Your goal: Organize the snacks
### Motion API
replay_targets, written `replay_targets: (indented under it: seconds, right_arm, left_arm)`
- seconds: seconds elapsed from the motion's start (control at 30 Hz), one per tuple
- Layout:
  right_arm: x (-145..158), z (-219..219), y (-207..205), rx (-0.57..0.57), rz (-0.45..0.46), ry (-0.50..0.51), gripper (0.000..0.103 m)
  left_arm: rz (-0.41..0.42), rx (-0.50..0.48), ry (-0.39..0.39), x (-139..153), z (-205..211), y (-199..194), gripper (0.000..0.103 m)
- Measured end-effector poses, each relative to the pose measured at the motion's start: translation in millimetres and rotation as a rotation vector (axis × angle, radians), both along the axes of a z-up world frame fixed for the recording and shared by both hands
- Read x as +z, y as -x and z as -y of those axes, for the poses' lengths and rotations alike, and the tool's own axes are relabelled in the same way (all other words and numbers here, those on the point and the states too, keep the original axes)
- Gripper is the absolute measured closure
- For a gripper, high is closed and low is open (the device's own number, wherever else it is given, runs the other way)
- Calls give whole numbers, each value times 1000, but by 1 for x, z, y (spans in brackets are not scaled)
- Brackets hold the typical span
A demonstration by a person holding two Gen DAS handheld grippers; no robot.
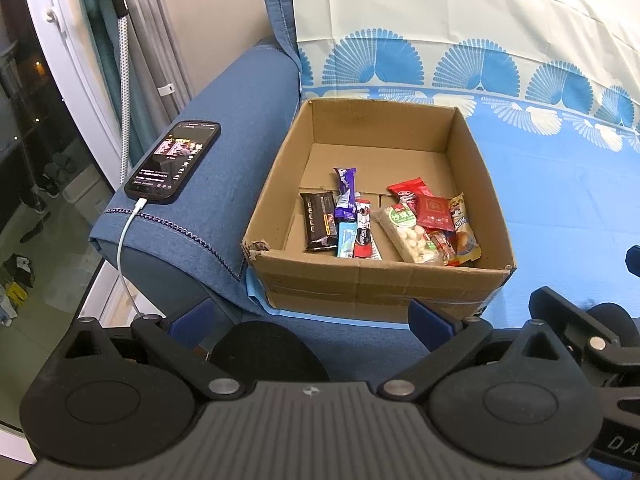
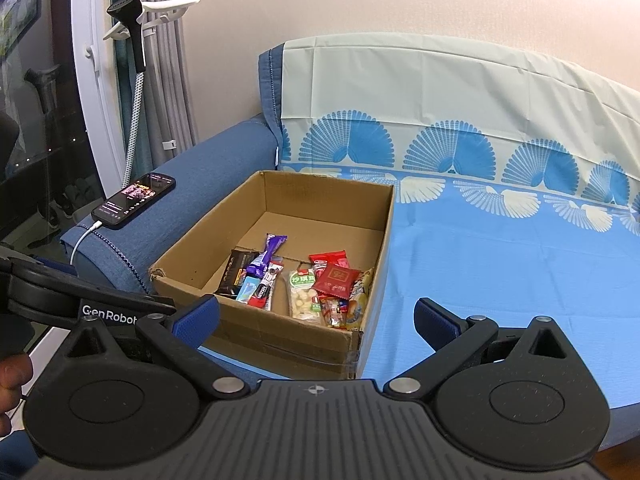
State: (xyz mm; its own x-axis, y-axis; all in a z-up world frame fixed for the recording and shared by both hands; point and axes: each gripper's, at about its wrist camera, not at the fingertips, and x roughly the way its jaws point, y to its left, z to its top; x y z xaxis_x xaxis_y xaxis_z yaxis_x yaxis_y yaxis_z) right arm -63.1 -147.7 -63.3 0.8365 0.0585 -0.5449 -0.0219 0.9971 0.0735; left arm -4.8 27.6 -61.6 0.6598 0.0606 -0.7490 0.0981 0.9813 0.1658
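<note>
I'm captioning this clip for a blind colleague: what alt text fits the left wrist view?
An open cardboard box of wrapped snacks sits on a blue-covered sofa, beyond the open, empty left gripper. A charging phone lies on the armrest beside it.

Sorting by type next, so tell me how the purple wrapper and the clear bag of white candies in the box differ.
The purple wrapper is narrow, opaque and leans up over its neighbours; the clear bag of white candies is wider, see-through and lies flat. The purple wrapper sits in the left cluster, the clear bag in the right one. Both are sealed and lie near the front wall of the cardboard box.
</note>
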Motion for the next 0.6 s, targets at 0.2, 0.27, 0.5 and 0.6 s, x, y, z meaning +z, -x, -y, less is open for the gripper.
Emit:
replay_targets:
  seconds: [0.2, 0.27, 0.5, 0.6]
  right_arm:
    - [0, 0, 0, -1, 0, 0, 1]
    - [0, 0, 0, 0, 1, 0, 1]
    - [0, -1, 0, -1, 0, 0, 1]
    - [0, -1, 0, -1, 1, 0, 1]
  left_arm:
    - [-1, 0, -1, 0, 0, 0, 0]
    - [-1, 0, -1, 1, 0, 0, 0]
    - [-1, -1, -3, 1, 0, 0, 0]
    - [-3, 1, -4, 1, -1, 0, 0]
